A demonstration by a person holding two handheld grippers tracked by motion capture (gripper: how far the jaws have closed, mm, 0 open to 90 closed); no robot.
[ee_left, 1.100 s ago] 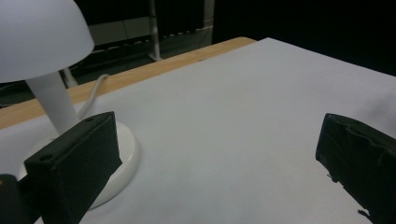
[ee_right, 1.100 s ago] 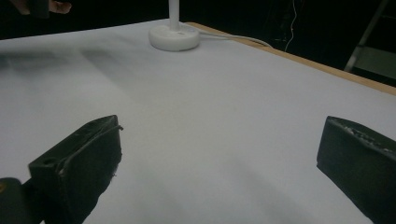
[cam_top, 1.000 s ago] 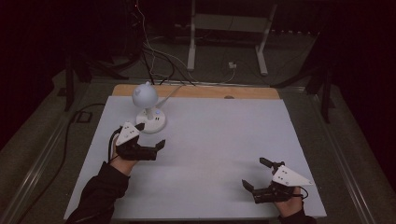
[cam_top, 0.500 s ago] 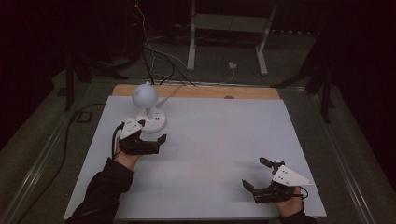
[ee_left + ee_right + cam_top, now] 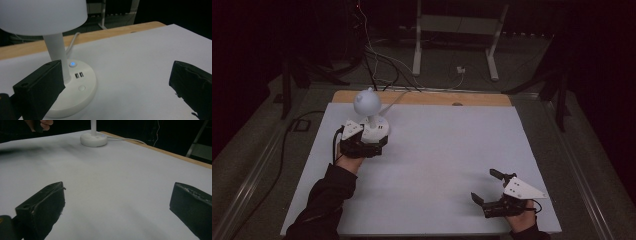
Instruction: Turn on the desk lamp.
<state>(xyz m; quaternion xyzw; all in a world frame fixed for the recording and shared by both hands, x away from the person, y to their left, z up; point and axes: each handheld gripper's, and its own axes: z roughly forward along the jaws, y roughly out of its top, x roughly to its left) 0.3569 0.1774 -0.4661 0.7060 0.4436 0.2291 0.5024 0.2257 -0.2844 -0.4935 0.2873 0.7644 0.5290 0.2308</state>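
Note:
A white desk lamp [image 5: 367, 101] with a round shade stands at the table's far left on a round base [image 5: 377, 129]. My left gripper [image 5: 373, 142] is open and right up against the base's near side. In the left gripper view, the left jaw overlaps the base [image 5: 77, 95] beside the stem [image 5: 57, 51]. Ahead of it are a blue-lit button [image 5: 72, 64], two USB ports [image 5: 79, 74] and a round button [image 5: 81, 87]. My right gripper [image 5: 486, 186] rests open and holds nothing near the front right edge. It looks across the table at the lamp base [image 5: 93, 139].
The white tabletop [image 5: 452, 145] has a wooden strip [image 5: 432, 98] along its far edge. The lamp's white cable [image 5: 127, 139] runs off the back. Behind the table are dark floor, cables [image 5: 377, 60] and a white stand [image 5: 457, 30]. A dark sleeve [image 5: 324, 205] reaches in at the lower left.
My left gripper has moved forward and slightly right, up to the lamp's base. The right gripper has stayed put.

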